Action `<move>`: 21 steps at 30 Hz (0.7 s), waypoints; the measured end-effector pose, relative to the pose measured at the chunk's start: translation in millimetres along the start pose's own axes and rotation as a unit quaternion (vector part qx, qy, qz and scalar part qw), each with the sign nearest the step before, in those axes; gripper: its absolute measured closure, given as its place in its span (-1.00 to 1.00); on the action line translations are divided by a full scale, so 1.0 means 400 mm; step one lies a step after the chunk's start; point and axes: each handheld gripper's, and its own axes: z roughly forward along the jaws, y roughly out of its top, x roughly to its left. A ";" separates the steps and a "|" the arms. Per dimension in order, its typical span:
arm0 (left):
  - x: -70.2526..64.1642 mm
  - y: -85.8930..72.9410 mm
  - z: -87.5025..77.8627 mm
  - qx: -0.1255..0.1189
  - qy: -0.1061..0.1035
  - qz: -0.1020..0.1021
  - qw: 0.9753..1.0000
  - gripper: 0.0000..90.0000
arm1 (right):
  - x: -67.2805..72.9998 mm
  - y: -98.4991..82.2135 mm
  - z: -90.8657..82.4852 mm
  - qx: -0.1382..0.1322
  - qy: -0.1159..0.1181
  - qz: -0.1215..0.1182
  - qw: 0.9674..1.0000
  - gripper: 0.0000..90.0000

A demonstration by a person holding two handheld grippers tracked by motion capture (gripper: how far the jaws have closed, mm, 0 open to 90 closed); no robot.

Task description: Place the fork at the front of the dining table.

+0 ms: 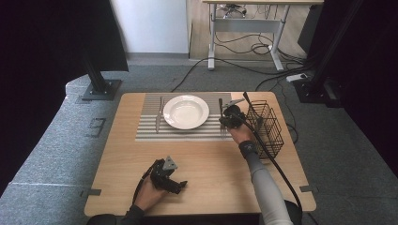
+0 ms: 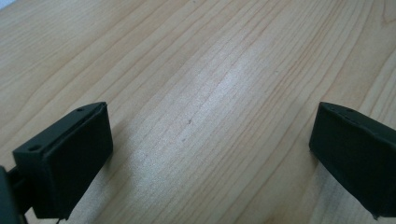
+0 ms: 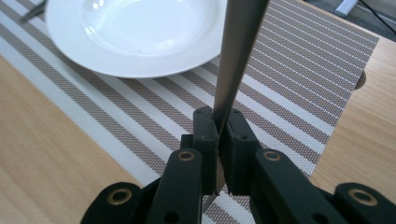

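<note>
**Fork pinched beside the plate**

On the wooden worktop [image 1: 206, 168], the striped placemat [image 1: 150, 133] carries a white plate [image 1: 186, 111]. At the plate's 3 o'clock, the right tool [image 3: 217, 135] pinches a fork [image 3: 236, 51]. At 7 o'clock, the left tool [image 2: 210, 140] rests spread.

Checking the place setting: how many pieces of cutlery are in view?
2: a knife lies on the placemat left of the plate; another utensil is clamped in the right gripper. The basket looks empty.

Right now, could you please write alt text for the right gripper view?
The right gripper has its black jaws shut on a slim metal utensil handle above a striped placemat. A white plate sits on the mat behind.
</note>
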 end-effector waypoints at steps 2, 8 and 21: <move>0.000 0.000 0.000 0.001 0.000 0.001 1.000 -1.00 | -0.004 0.004 0.014 0.008 -0.008 -0.002 1.000 0.87; 0.000 0.000 0.000 0.000 0.000 0.000 1.000 -1.00 | -0.016 0.014 0.052 0.019 -0.022 0.005 1.000 0.89; 0.000 0.000 0.000 0.000 0.000 0.001 1.000 -1.00 | -0.037 0.023 0.111 0.048 -0.052 0.012 0.997 0.91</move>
